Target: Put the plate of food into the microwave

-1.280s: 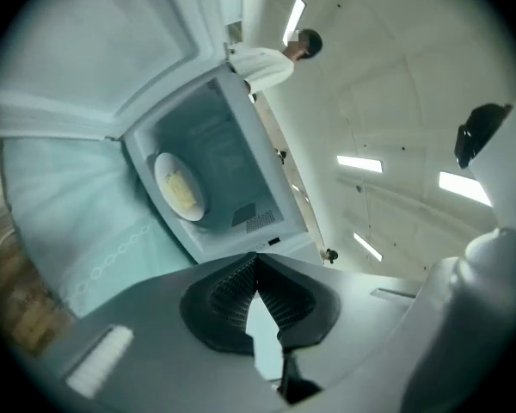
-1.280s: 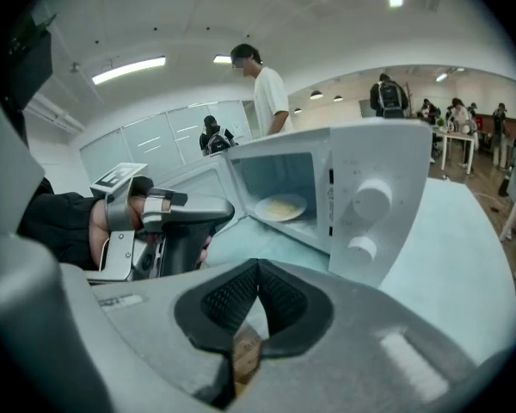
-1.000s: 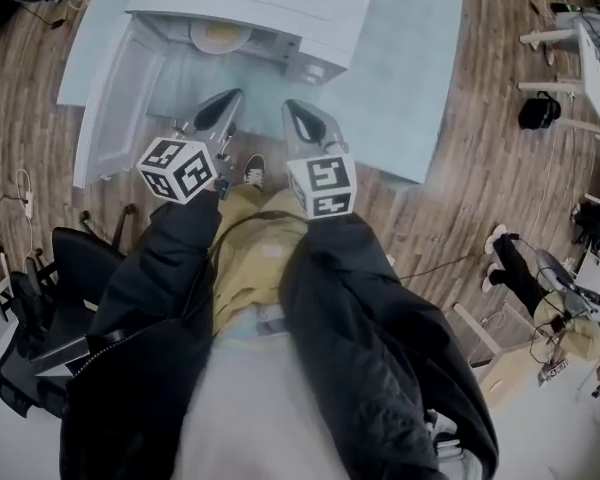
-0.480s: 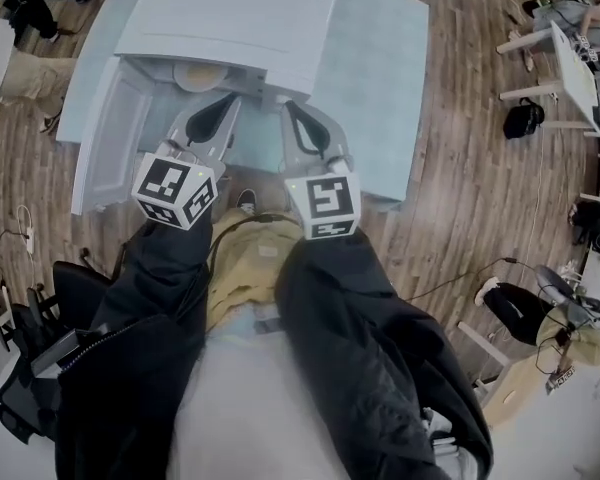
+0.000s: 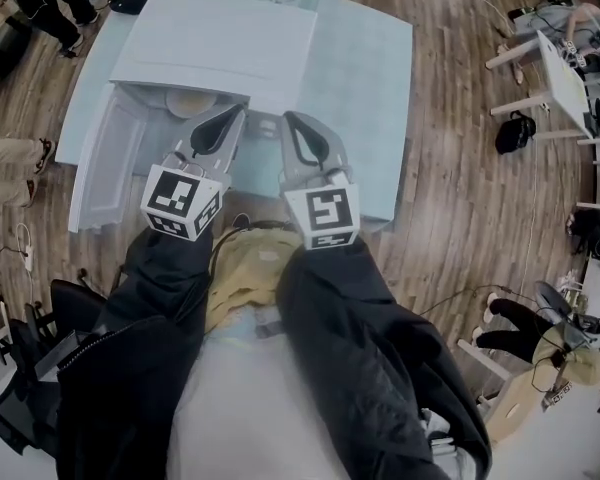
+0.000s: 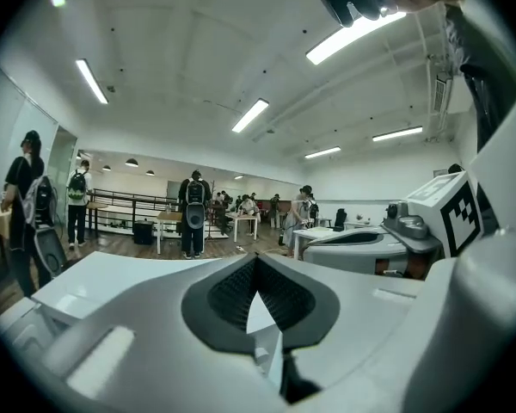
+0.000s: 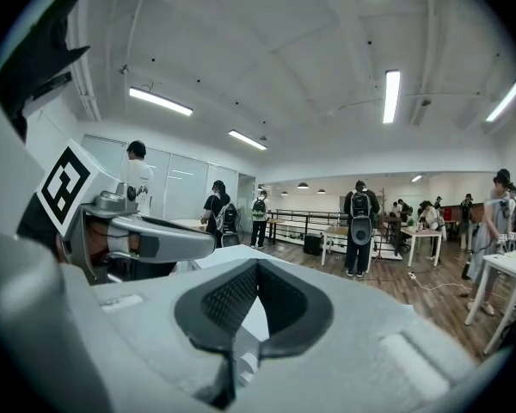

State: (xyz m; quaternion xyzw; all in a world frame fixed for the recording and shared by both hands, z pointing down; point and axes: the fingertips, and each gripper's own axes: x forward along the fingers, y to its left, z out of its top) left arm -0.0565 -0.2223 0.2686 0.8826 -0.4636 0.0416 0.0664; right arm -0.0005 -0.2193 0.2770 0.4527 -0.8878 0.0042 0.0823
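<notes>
Step in hand: placing looks finished.
- The plate [image 5: 191, 102] sits inside the microwave [image 5: 220, 43], just behind the cavity's front lip. Only its near arc shows under the microwave's top, and the food on it cannot be made out.
- The microwave stands on the left half of the table [image 5: 365, 88], toward the far edge. Its door [image 5: 105, 168] is swung wide open toward the table's near-left corner.

Tongs:
- Left gripper [image 6: 256, 261]: jaws pressed together at the tips, nothing between them.
- Right gripper [image 7: 258, 265]: the same, closed and empty.
- Both hang side by side over the table's near edge, in front of the open cavity. They point roughly level toward the far edge and are clear of plate and door.

Orientation:
- The plate is round, so it has no long axis to speak of. It appears to lie flat, face up.
- The microwave's long side runs parallel to the table's far edge, and its mouth faces the near edge.

Next move, as a judgement: only the door is left, if it is to be shut at all. That would call for the left gripper to go outside the panel and push it round toward the cavity. Closed jaws would do for the push.
</notes>
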